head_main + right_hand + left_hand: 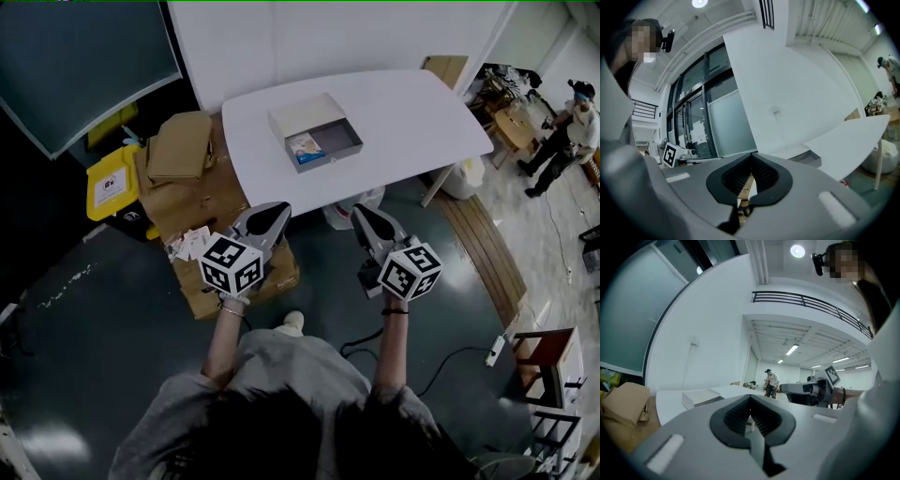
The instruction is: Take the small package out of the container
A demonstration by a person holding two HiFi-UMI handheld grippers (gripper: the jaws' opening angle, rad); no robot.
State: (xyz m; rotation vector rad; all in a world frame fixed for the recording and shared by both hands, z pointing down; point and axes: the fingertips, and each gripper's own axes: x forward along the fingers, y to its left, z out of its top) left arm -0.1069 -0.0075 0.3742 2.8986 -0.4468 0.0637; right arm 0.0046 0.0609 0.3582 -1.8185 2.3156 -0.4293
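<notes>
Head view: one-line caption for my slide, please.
Left gripper and right gripper, both shut and empty, held short of the white table, where the small package lies in the open container.

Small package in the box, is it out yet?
Not yet. Nothing looks done: the small package lies inside the open container on the white table. Left gripper and right gripper are shut, empty, short of the table. Remaining: reach in, grip it, lift it out.

rounded white table (pixel 412 122) against a white wall, flattened cardboard boxes (pixel 183 145) stacked just left of it, yellow bin (pixel 112 183) beside the cardboard, white bag (pixel 464 176) by the table's right leg, person (pixel 567 131) standing far right, power strip (pixel 494 352) on the dark floor (pixel 75 356)
</notes>
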